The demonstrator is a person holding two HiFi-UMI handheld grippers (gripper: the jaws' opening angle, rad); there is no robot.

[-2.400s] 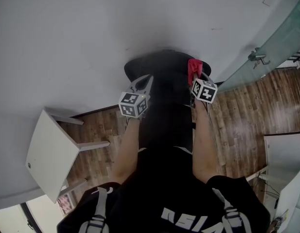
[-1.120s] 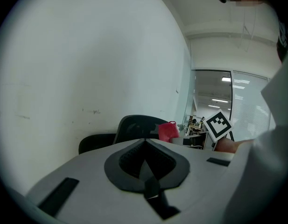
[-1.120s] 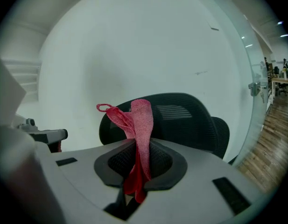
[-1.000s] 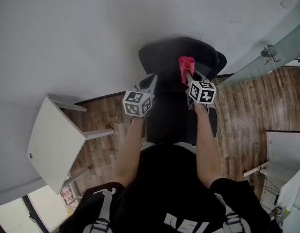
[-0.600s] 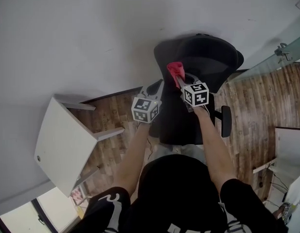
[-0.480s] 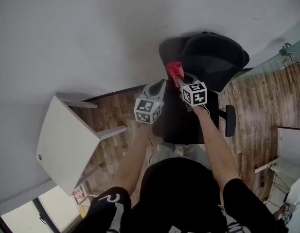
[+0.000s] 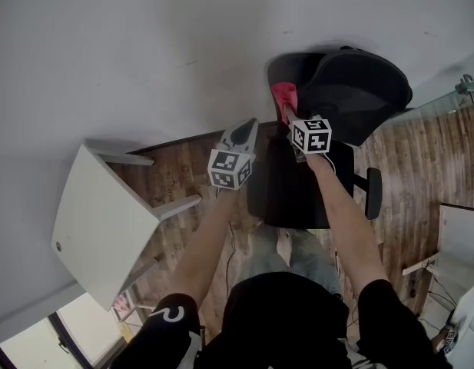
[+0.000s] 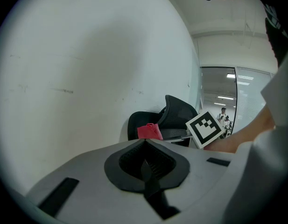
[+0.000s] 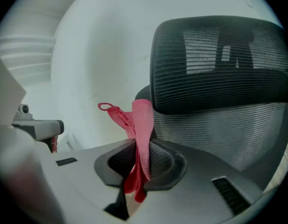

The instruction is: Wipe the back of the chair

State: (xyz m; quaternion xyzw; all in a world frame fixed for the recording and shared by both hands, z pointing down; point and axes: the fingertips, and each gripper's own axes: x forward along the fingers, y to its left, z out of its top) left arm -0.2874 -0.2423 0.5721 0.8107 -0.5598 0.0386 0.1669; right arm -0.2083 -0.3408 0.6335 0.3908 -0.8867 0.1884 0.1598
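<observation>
Standing behind a black mesh office chair (image 7: 352, 91), a person reaches both arms forward with a gripper in each hand. The right gripper (image 7: 286, 114) has its fingers clamped on a red cloth (image 7: 283, 97); in the right gripper view the cloth (image 9: 141, 125) is pinched between them, its upper fold and a small loop standing free above and its tail hanging below. The cloth sits at the left edge of the chair's backrest (image 9: 228, 129), just under the headrest (image 9: 218, 64); whether it is actually touching the mesh cannot be told. The left gripper (image 7: 248, 124) hangs to the left of the chair over the wood floor (image 7: 183, 183), apart from the chair. Its fingers are pressed together with nothing between them, as the left gripper view (image 8: 144, 141) shows plainly. From that side the cloth (image 8: 149, 131) and the right gripper's marker cube (image 8: 205, 129) appear in front of the chair (image 8: 179, 113). Chair stands close to a white wall (image 7: 144, 44). A white table (image 7: 91, 221) stands to the person's left.
</observation>
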